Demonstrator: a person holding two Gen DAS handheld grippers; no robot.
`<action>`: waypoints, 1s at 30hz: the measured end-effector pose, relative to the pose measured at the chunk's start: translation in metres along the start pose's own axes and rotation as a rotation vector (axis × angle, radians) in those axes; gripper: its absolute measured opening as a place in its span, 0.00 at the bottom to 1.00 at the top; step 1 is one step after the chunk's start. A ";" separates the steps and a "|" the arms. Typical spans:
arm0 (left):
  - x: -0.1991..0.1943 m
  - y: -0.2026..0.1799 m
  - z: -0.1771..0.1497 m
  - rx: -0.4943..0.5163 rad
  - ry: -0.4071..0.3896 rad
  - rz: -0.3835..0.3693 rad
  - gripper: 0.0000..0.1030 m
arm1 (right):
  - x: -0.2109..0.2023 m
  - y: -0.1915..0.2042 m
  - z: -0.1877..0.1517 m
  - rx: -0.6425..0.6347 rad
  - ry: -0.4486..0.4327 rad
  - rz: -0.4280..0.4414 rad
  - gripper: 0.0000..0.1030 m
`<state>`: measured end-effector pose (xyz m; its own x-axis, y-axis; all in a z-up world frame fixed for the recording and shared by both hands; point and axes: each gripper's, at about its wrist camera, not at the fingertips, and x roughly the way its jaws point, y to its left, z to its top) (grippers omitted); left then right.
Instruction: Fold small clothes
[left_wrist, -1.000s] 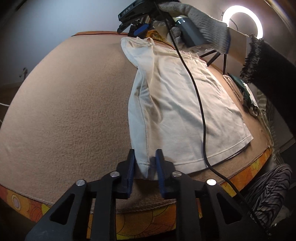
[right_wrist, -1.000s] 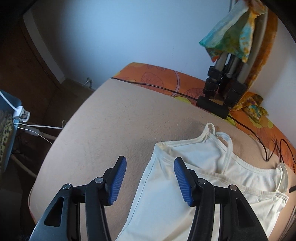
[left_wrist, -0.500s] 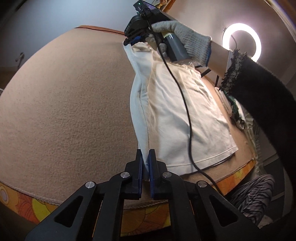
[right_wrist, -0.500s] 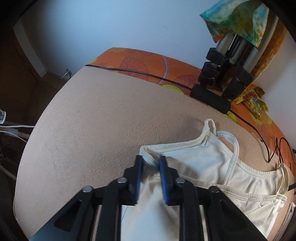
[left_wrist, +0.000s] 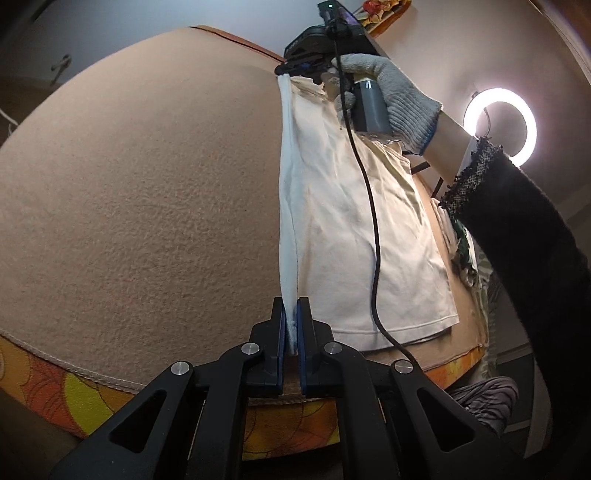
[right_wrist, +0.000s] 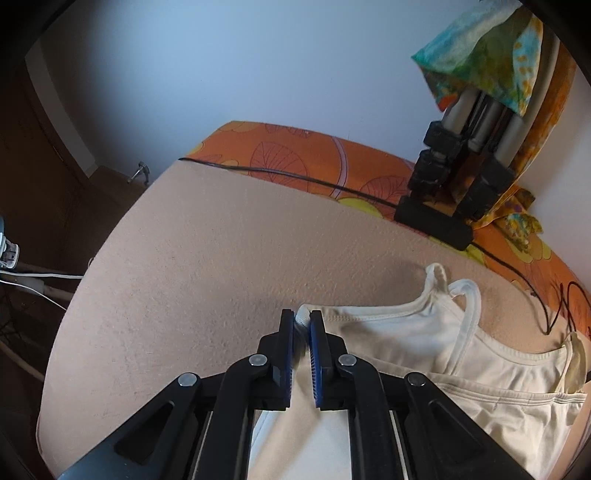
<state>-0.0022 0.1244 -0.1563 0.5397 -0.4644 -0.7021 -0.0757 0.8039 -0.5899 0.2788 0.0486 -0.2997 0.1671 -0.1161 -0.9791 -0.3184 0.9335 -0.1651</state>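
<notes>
A cream strappy top (left_wrist: 362, 221) lies on the beige blanket (left_wrist: 147, 184). My left gripper (left_wrist: 291, 325) is shut on the top's bottom left hem corner and lifts that side edge off the blanket. My right gripper (right_wrist: 302, 321) is shut on the top's upper left corner by the armhole; it also shows in the left wrist view (left_wrist: 295, 68), held by a gloved hand. The left edge stretches taut between the two grippers. The straps (right_wrist: 461, 295) and the rest of the top (right_wrist: 480, 369) lie flat.
The blanket (right_wrist: 221, 277) lies over an orange patterned cover (right_wrist: 295, 155). A black tripod base (right_wrist: 436, 218) and black cables (right_wrist: 280, 173) sit at the far edge. A ring light (left_wrist: 498, 125) glows at right. More cloth (left_wrist: 461, 251) lies beyond the top.
Both grippers closed on the top's left-side corners, the left first. They have raised the left edge so it now stands taut above the blanket.
</notes>
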 end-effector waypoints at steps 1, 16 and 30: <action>0.000 -0.002 0.000 0.009 -0.004 0.006 0.04 | 0.001 0.000 0.000 0.000 0.003 0.002 0.05; -0.002 -0.060 0.002 0.212 -0.036 -0.023 0.04 | -0.050 -0.035 -0.004 0.036 -0.049 0.075 0.05; 0.050 -0.125 -0.013 0.368 0.078 -0.044 0.04 | -0.075 -0.123 -0.036 0.095 -0.052 -0.012 0.05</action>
<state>0.0233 -0.0040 -0.1234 0.4691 -0.5172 -0.7159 0.2602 0.8556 -0.4476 0.2715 -0.0700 -0.2100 0.2195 -0.1119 -0.9692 -0.2265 0.9604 -0.1621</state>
